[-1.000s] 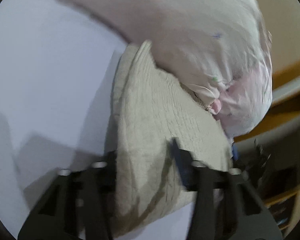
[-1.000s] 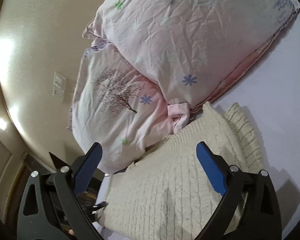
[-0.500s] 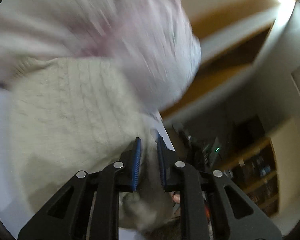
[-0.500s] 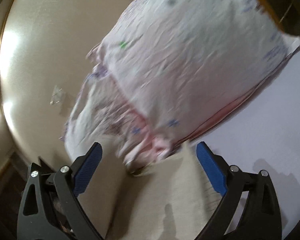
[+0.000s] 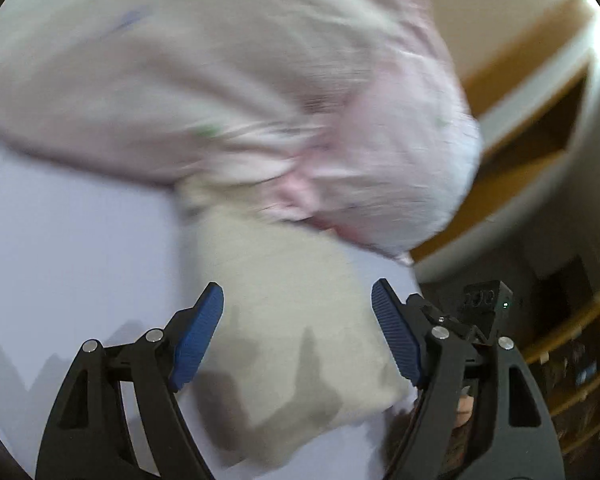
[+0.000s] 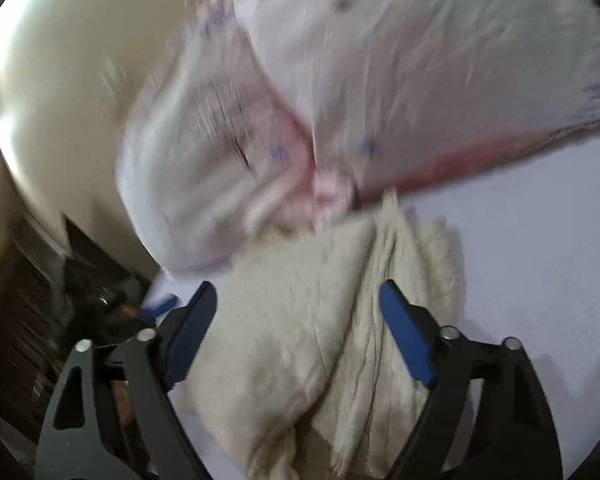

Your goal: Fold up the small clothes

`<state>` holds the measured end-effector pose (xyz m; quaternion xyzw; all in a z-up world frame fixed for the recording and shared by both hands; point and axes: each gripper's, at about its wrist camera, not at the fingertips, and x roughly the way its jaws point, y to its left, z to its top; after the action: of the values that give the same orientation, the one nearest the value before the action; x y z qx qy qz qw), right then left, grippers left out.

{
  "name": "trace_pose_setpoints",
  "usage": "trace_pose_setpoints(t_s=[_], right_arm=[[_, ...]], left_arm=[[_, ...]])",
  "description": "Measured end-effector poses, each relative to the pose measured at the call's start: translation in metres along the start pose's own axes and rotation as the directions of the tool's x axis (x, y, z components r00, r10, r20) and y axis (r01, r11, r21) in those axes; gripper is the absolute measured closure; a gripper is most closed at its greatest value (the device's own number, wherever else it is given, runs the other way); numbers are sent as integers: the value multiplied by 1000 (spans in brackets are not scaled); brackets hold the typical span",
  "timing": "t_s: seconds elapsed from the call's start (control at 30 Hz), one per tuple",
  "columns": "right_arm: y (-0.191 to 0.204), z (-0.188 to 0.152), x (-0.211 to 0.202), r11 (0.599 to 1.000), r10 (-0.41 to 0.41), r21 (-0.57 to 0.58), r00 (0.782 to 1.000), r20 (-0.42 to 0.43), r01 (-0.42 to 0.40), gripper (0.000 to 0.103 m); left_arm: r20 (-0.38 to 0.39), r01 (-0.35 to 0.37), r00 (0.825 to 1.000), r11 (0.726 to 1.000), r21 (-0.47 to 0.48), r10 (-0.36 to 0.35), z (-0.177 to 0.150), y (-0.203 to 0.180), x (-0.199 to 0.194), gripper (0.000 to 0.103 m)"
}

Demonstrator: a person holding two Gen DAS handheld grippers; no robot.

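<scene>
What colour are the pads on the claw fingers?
Blue, on black fingers; the pads show best in the right wrist view.

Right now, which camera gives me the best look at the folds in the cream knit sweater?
The right wrist view: the cream knit sweater shows its stacked folded layers and ridges between the open right gripper. The left wrist view shows the sweater only as a blurred flat patch ahead of the open left gripper.

Between the fingers lies a cream sweater (image 6: 300, 328) of thick, nubbly knit, matt. Beyond the fingertips, the pillows (image 6: 400, 72) are thin, crinkled pale pink cloth with small prints. The sheet (image 5: 72, 248) beside the fingers is smooth, matt lavender cloth. The finger pads (image 5: 198, 336) are ribbed blue rubbery plastic on matt black plastic arms with shiny metal pins.
</scene>
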<state>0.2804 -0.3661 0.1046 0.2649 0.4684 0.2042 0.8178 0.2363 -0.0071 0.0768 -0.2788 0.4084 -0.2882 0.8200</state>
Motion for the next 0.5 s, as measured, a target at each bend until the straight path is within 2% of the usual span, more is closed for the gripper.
trace_pose_setpoints(t_s=[0.07,0.13,0.23,0.27,0.3,0.33,0.37,0.43,0.5], right_arm=[[2,-5,17,996,-87,-27,995,-54,86,33],[9,-8,23,993,-102,-71,993,-52,98,33],[12,-12,28,989,-117,-102,992,-52,111,33],[12,-13,29,987,-121,-110,991,-49,115,39],[14,-15,28,986,-115,-128,992,-43,109,50],[18,-16,28,985,-97,-148,994,-42,90,74],[28,-18,28,976,-111,-191,994,-14,106,81],[45,-19,19,954,-136,-258,988,79,152,84],[43,-12,4,961,-114,-232,981,155,149,86]], left_arm=[[-13,-21,1000,999,-41,20,-8,19,-6,26],[-27,-23,999,998,-63,21,-8,30,-2,26],[-54,-15,998,999,-51,12,-12,27,7,26],[-68,-20,998,999,-35,17,-14,25,9,25],[-73,-23,997,999,-23,21,-14,23,12,23],[-77,-26,997,1000,-10,25,-15,19,15,23],[-79,-27,997,1000,-3,26,-15,19,14,22],[-78,-36,996,999,6,36,-14,15,22,21],[-77,-43,996,999,9,44,-14,13,25,19]])
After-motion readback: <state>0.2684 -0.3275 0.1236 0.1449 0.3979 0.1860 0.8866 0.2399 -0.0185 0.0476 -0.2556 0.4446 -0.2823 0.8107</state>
